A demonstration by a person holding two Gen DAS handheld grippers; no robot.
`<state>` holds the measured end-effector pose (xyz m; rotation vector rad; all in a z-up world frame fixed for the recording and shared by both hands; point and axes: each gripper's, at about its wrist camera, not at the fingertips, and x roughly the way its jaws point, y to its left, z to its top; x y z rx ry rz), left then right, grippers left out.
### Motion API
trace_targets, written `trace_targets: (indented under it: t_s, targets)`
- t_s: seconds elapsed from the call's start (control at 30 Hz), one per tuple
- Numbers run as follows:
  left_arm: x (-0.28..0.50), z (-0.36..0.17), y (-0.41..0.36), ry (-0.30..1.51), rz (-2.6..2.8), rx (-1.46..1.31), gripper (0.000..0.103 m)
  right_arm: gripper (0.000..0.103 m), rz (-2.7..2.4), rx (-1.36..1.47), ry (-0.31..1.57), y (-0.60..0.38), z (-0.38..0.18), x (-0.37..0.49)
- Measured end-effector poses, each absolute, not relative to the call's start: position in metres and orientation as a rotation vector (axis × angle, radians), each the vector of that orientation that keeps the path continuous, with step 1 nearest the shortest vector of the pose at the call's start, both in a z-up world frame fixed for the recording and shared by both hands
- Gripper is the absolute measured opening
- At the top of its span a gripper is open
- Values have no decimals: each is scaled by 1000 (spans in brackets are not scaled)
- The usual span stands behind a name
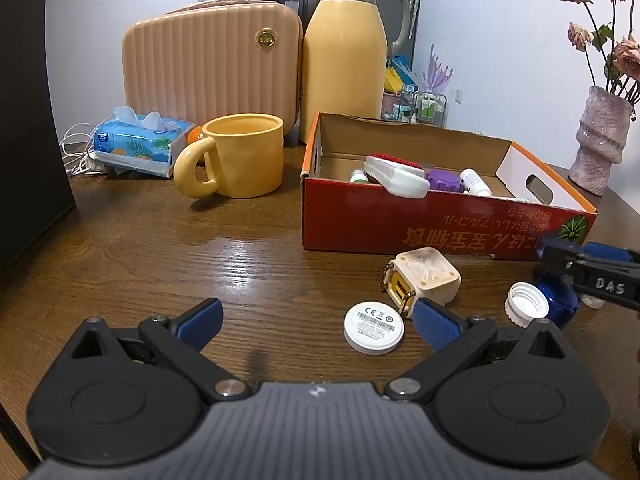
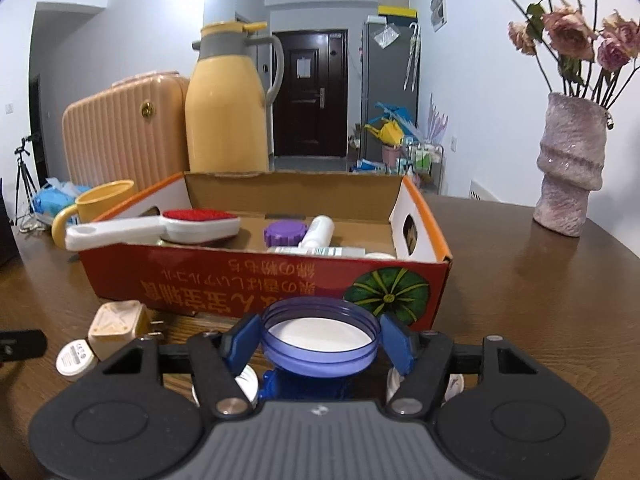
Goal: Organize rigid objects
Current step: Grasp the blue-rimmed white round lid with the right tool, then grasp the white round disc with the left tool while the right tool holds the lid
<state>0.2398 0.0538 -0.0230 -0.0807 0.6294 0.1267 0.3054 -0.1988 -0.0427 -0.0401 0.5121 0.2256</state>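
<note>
several small items already inside the open red cardboard box (image 2: 256, 280): white-handled brush with red bristle pad (image 2: 160, 228), purple ribbed round cap (image 2: 283, 234), small white bottles (image 2: 318, 232). still out on the brown wooden table (image 1: 160, 248), just in front of the box: translucent blue plastic lid with a white liner (image 2: 320, 338), cream cube-shaped plug adapter with brass prongs (image 1: 426, 278), flat white round disc with printed marks (image 1: 374, 328), white ribbed screw cap (image 1: 527, 304), and a dark blue object under the lid, not identifiable. roughly midway by this count.

right gripper (image 2: 320, 342) about half closed around the blue lid, blue pads on its left and right rim, apparently touching; lid seemingly clamped, sitting just short of the box's front wall. next likely a lift over that wall and a release inside.

left gripper (image 1: 318, 322) spread wide, empty, low over the table, the white disc and adapter just beside its right finger (image 1: 434, 322).

beyond: yellow mug, yellow thermos jug, ribbed peach case, blue tissue pack, mauve vase of dried roses.
</note>
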Motion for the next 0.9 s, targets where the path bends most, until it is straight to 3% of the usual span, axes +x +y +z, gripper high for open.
trace_targets:
  t_s: [0.77,0.83,0.9]
  targets:
    - [258,-44,41,713,97,-40,102,65,220,-20,403,-219,-27,253]
    - [259,-45,38,706,105,-25,96,65,218,-19,406,-220,-28,252]
    - [262,-47,37,715,92,-24,80,65,216,-20,410,-220,-29,252]
